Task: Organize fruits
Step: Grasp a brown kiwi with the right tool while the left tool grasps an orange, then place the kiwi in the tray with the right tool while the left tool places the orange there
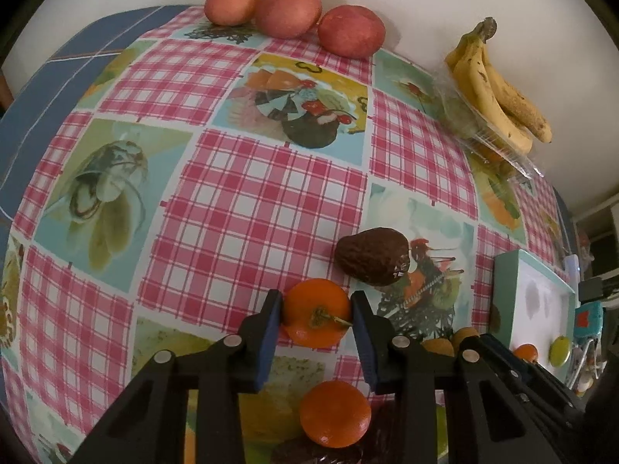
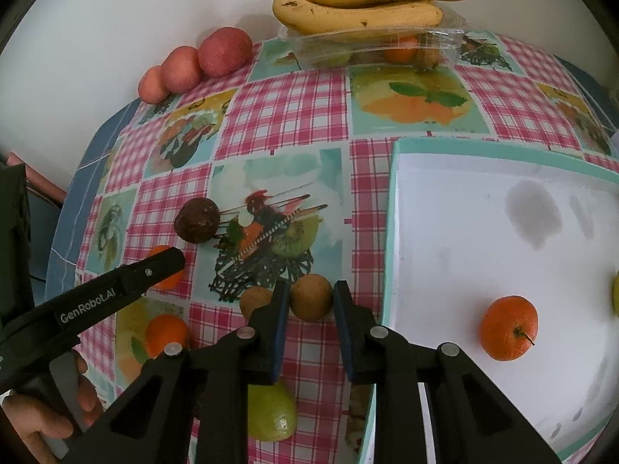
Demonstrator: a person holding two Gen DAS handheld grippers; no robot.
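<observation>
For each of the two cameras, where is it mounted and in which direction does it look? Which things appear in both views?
Left wrist: sits on the left tool, looking forward and down over the checked tablecloth; its fingers flank a stemmed orange mandarin.
Right wrist: sits on the right tool, facing the wall; its fingers flank a round brown fruit; a hand holding the left tool shows.
Shared: yellow bananas, three red apples, dark avocado, white turquoise-rimmed tray.

Stemmed orange mandarin (stem up) beside dark avocado.
</observation>
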